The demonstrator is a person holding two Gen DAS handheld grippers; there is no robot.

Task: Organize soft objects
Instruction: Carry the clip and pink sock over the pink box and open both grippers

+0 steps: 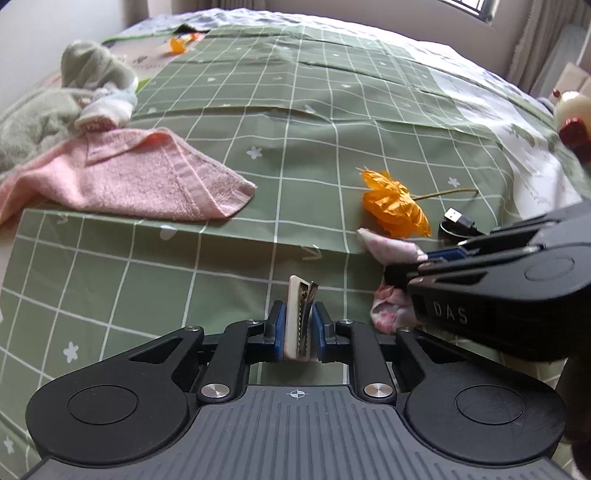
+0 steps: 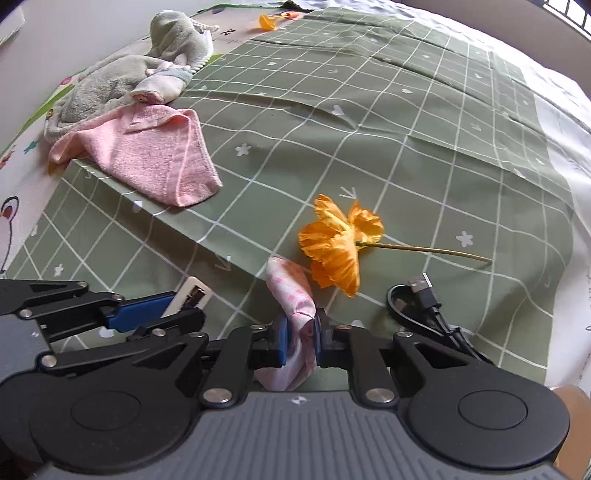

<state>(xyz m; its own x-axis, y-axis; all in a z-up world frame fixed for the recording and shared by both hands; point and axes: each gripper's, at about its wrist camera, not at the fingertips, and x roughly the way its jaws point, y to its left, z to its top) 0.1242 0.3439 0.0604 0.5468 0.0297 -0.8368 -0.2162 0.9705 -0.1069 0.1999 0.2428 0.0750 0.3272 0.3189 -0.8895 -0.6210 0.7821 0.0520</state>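
The left gripper (image 1: 299, 325) is closed on a hair clip (image 1: 301, 315), a cream bar with a toothed metal jaw standing upright between the blue pads. Just beside it, the right gripper (image 2: 300, 338) pinches a small cloth (image 2: 291, 295), white with pink print, crumpled and soft, its free end poking forward past the fingertips and its other end bunched under them. Both grippers sit over the near edge of a green checked sheet (image 1: 295, 147) spread on the bed, printed with white grid lines, small flowers and hearts, and creased in long folds.

Just beyond the cloth lies an orange paper flower (image 2: 336, 240) on its side, its thin stem pointing toward the right edge of the sheet. Beside it, near the right edge, a black cable (image 2: 421, 302) is coiled with its USB plug up.

Toward the left edge a pink towel (image 1: 147, 177) lies loosely folded, one corner overhanging a fold in the sheet. Behind it, at the far left corner, sits a heap of grey plush fabric (image 2: 122, 77) with a small white sock-like piece (image 2: 162, 88) resting on it. A small orange object (image 2: 269, 20) lies at the far edge. Curtains (image 1: 543, 40) hang beyond the bed.
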